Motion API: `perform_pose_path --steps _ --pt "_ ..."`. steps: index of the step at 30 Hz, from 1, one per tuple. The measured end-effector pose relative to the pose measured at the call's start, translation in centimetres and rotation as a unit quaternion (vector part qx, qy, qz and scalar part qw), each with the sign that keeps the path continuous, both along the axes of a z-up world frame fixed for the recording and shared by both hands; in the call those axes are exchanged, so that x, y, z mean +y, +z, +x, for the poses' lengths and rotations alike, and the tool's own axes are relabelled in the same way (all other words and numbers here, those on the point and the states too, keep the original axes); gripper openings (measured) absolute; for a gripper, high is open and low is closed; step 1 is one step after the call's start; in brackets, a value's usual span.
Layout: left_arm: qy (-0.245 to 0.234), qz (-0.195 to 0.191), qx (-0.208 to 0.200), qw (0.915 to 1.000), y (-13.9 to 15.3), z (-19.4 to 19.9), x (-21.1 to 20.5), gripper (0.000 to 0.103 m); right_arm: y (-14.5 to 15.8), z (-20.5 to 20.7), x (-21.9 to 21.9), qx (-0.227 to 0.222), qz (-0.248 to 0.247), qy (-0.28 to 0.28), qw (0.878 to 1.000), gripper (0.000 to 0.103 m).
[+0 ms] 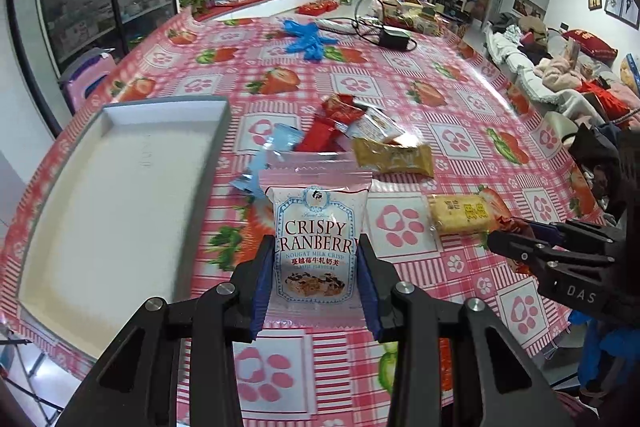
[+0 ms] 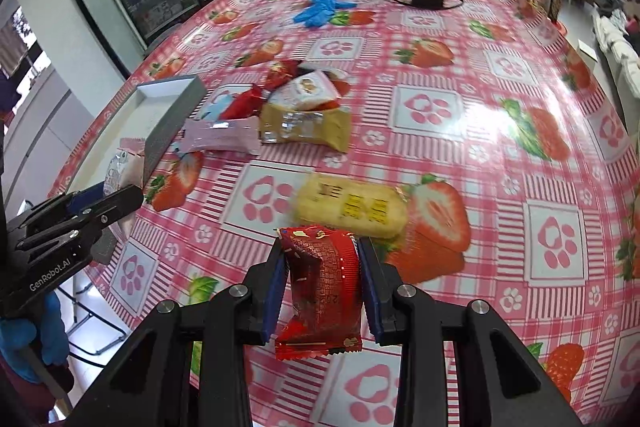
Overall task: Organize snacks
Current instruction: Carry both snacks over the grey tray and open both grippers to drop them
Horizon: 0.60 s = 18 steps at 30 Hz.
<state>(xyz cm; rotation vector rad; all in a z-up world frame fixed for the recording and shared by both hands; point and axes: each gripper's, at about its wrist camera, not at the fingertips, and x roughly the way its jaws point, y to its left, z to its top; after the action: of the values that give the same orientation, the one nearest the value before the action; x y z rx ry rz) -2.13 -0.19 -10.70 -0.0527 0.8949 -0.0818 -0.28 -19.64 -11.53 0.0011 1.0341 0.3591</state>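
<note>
The desk [image 1: 460, 95], draped in a strawberry-check cloth, fills both views, and everything is placed against the grey-walled tray [image 1: 224, 131] with the white floor. The tray is seen empty, lying at the desk's near-left edge. Just right of the tray's far corner a loose snack pile [image 1: 352, 131] is heaped: red, light blue, white and gold wrappers overlapping. Further right of the tray, apart from the pile, a yellow snack bar [image 2: 352, 207] lies flat on the cloth.

The cranberry nougat packet [image 1: 316, 247] is gripped upright in the left claw [image 1: 316, 275], held clear of the cloth just right of the tray's long wall. The red snack packet [image 2: 324, 287] is pinched in the right claw [image 2: 324, 287], crumpled at the waist, well right of the tray.

Trouble ahead, by judgement: slippery film could be squeezed out of either grip. The tray wall could be clipped if the nougat packet is carried across too low, and the tray shoved toward the desk edge. With both claws converging, a collision is possible.

Open cloth is left between tray and yellow bar; the tray floor is free throughout.
</note>
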Motion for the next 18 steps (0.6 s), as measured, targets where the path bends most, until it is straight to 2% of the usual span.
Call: perform_pose_path --steps 18 --pt "0.093 0.006 -0.034 0.9951 2.1 -0.8 11.5 0.042 3.0 2.2 12.9 -0.026 -0.022 0.116 0.993 0.036"
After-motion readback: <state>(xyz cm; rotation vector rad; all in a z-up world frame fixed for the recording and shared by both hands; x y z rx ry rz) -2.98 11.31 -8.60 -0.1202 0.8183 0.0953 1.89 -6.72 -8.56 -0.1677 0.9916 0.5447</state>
